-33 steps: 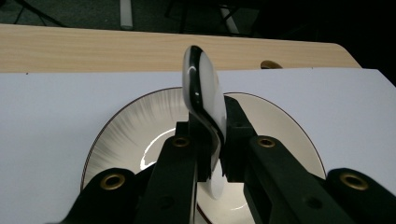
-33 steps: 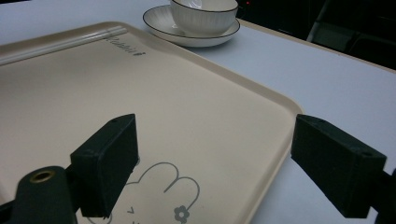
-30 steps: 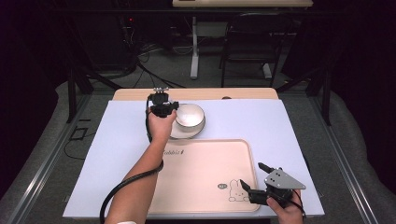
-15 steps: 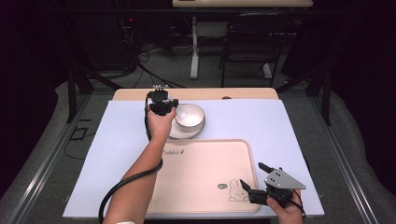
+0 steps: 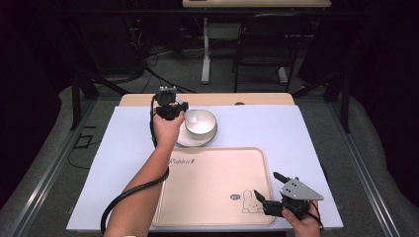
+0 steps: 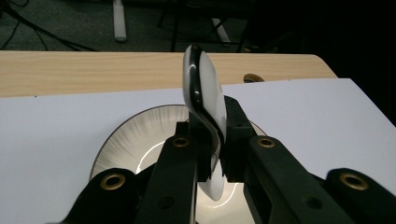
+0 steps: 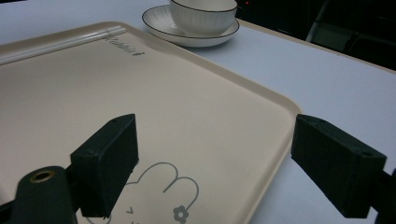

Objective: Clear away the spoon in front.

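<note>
Your left gripper (image 5: 177, 111) came up a touch over that last second, just beyond the far edge of the tray (image 5: 212, 173), and the bowl (image 5: 200, 122) came with it. In the high view the shift was small. The bowl sat over the saucer (image 5: 183, 140), right behind the tray's far edge, and whether its foot had cleared the saucer could not be told from there. In the left gripper view the bowl's wall stood edge-on and leaning, with the saucer's ribbed face showing beneath it. That read as a lift just begun, so carrying the bowl off the saucer looked to be properly under way.

Your left fingers (image 6: 184, 154) were drawn in as tight as they go. They were clamped on the bowl's dark-lined rim, one pad inside the wall and one outside, with nothing else in their grip.

Your right gripper (image 5: 266, 183) hadn't budged. It waited over the tray's near right corner, beside the rabbit drawing (image 5: 252, 202). Its jaws stood wide apart and held nothing, with the tray's rim and the white sheet (image 5: 316, 133) showing between them.
</note>
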Action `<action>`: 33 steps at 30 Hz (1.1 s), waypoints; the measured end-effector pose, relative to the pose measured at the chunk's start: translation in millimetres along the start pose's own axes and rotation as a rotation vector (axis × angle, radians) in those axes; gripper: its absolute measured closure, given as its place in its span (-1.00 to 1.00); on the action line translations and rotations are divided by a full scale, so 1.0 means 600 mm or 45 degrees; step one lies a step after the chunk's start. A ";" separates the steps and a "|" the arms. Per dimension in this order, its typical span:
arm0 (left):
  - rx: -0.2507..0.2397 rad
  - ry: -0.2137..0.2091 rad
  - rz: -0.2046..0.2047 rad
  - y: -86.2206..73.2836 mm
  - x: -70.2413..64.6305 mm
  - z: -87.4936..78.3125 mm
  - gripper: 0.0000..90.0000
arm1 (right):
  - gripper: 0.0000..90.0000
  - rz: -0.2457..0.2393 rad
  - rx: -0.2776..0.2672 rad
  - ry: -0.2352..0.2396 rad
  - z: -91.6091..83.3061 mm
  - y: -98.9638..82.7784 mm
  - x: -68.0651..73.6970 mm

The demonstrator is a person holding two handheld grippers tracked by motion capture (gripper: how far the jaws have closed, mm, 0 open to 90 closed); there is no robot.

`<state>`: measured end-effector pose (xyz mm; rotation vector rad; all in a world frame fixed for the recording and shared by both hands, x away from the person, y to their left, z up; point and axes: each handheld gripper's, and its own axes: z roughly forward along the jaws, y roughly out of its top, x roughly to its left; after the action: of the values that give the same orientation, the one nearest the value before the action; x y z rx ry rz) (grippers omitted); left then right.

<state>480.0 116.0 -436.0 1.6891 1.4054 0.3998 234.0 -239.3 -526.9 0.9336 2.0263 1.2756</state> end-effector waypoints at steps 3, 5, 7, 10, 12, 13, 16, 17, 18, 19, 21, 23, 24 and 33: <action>0.003 -0.002 0.005 0.004 -0.004 -0.007 0.89 | -0.68 -0.004 0.001 0.001 0.000 0.000 0.000; 0.000 -0.007 0.006 0.007 -0.007 -0.010 0.89 | -0.68 -0.004 0.002 0.002 0.000 0.000 0.000; -0.002 -0.001 0.015 0.008 -0.010 -0.014 0.89 | -0.68 -0.003 0.002 0.001 0.000 0.000 0.000; -0.005 -0.006 0.023 0.010 -0.014 -0.019 0.89 | -0.68 -0.005 0.000 0.001 0.000 0.000 0.000; -0.004 -0.006 0.029 0.011 -0.017 -0.022 0.89 | -0.68 -0.004 0.000 0.001 0.000 0.000 0.000; -0.002 -0.009 0.033 0.011 -0.018 -0.024 0.89 | -0.68 -0.004 0.000 0.001 0.000 0.000 0.000; 0.001 -0.008 0.048 0.011 -0.021 -0.030 0.89 | -0.68 0.001 0.000 0.001 0.000 0.000 0.000; 0.003 -0.009 0.055 0.011 -0.023 -0.033 0.89 | -0.68 0.000 0.000 0.001 0.000 0.000 0.000; -0.003 -0.011 0.057 0.010 -0.025 -0.035 0.89 | -0.68 0.002 0.001 0.002 0.000 0.000 0.000; -0.001 -0.008 0.069 0.009 -0.027 -0.037 0.89 | -0.68 0.002 0.001 0.002 0.000 0.000 0.000; 0.011 0.001 0.100 0.007 -0.031 -0.043 0.89 | -0.68 0.004 0.002 0.002 0.000 0.000 0.000; 0.017 0.003 0.121 0.004 -0.033 -0.049 0.89 | -0.68 0.006 0.003 0.002 0.000 0.000 0.001; 0.011 0.007 0.125 0.002 -0.035 -0.052 0.89 | -0.68 0.000 0.003 0.003 0.000 0.000 0.000; 0.021 0.046 0.221 -0.036 -0.045 -0.073 0.89 | -0.68 0.000 0.007 0.003 0.000 0.000 0.001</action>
<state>426.5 108.9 -420.7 1.8321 1.2954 0.5187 233.7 -238.6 -527.0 0.9352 2.0325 1.2730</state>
